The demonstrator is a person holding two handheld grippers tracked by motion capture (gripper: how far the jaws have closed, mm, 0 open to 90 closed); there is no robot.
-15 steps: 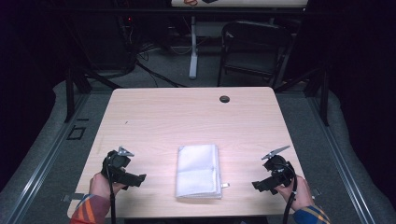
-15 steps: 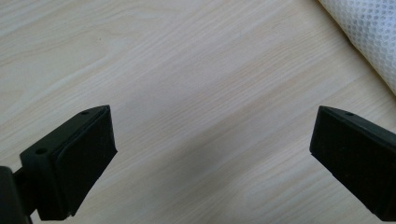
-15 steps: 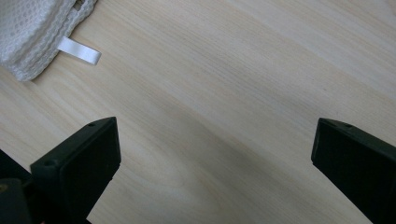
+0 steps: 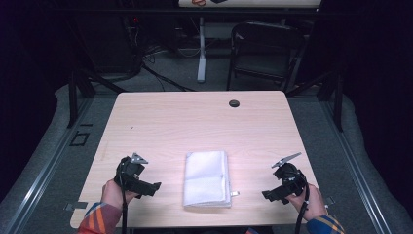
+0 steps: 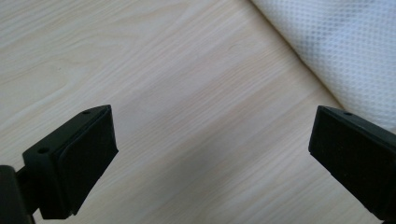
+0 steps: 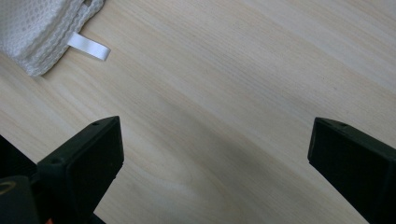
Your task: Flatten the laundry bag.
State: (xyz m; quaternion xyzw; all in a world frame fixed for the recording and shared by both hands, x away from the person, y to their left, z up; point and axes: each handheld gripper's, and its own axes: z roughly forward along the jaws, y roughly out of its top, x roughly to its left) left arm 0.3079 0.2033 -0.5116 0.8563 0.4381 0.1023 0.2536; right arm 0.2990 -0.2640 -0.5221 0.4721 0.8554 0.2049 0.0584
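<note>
A folded white towel (image 4: pixel 206 178) lies near the table's front edge, midway between my hands. A small white label (image 4: pixel 235 193) sticks out of its right side. My left gripper (image 4: pixel 155 186) rests low to the left of the towel, open, jaws pointing toward it with bare wood between them. In the left gripper view (image 5: pixel 210 158) the towel's edge (image 5: pixel 336 51) fills the upper right. My right gripper (image 4: pixel 267 195) sits to the towel's right, open and pointing at it. In the right gripper view (image 6: pixel 215 163) the towel's corner (image 6: pixel 37 28) and label (image 6: pixel 88 46) show at the upper left.
The light wooden table (image 4: pixel 195 126) has a small black round grommet (image 4: pixel 234 103) near its far edge. Beyond it stand a dark folding chair (image 4: pixel 263 53) and a white desk leg (image 4: pixel 201 48). Grey floor and metal rails surround the table.
</note>
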